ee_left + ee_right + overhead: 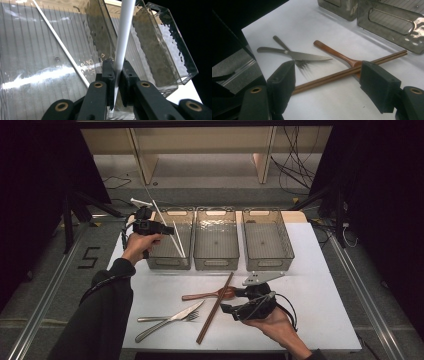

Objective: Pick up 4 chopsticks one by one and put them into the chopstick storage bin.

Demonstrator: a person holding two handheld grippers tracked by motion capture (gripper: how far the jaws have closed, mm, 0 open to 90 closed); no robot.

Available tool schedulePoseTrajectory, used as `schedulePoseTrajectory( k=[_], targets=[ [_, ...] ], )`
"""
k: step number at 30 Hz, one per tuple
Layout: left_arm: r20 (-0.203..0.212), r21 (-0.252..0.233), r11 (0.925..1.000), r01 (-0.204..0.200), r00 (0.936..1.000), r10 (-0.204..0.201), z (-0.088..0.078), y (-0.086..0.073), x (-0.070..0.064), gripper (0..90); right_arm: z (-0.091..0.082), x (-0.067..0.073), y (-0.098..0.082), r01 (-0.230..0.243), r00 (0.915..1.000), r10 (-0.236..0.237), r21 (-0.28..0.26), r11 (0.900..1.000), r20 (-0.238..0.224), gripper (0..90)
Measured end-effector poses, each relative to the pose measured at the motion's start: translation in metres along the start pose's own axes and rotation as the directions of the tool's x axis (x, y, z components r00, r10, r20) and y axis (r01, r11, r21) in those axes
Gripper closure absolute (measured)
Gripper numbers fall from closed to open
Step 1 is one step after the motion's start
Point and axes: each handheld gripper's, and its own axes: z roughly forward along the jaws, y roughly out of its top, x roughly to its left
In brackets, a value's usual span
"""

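**Left gripper view: white chopstick going into the left bin**

Left gripper view is showing the left gripper (117, 72) with its fingers (108, 72) clenched on a white chopstick (123, 35), which is rising steeply out of the grip over the left bin (30, 50). A second white chopstick (62, 47) is already lying slanted inside that bin. From where I am standing, the step in hand looks like setting the held stick down beside its partner.

To do it well, the hand should be lowering the stick's far end into the bin first and tipping it until it is running along the bin's length, roughly parallel to the one lying there. The fingers should be letting go only once the stick is resting low against the floor or wall, so it is not bouncing out over the rim. In the high view the left gripper (150, 226) is hanging at the bin's near left corner, so the long stick needs care not to catch the edge.

Moving right across the surface (310, 285), the middle bin (216, 240) and right bin (265, 240) are standing side by side. In front lie a knife (170, 320) crossing a fork (167, 318), then a wooden spoon (207, 295) under brown chopsticks (215, 307). The right gripper (327, 85) is hovering with fingers released above those brown chopsticks (352, 70), touching nothing; I judge it is best waiting there.
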Motion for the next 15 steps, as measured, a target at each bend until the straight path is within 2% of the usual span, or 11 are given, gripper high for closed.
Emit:
schedulePoseTrajectory(
  k=[8,15],
  targets=[
    [-0.015,0.017,0.9998,0.012,0.9998,-0.012,0.0055,-0.0013,0.0029,82.7,-0.0001,-0.0001,0.0000,0.001,1.0000,-0.001,-0.001,1.000,0.000,30.0],
    [-0.042,0.015,0.9999,0.005,0.9991,-0.005,0.0066,-0.0010,0.0008,81.4,-0.0002,0.0004,0.0001,0.001,1.0000,-0.001,0.002,1.000,-0.003,30.0]
  ],
)
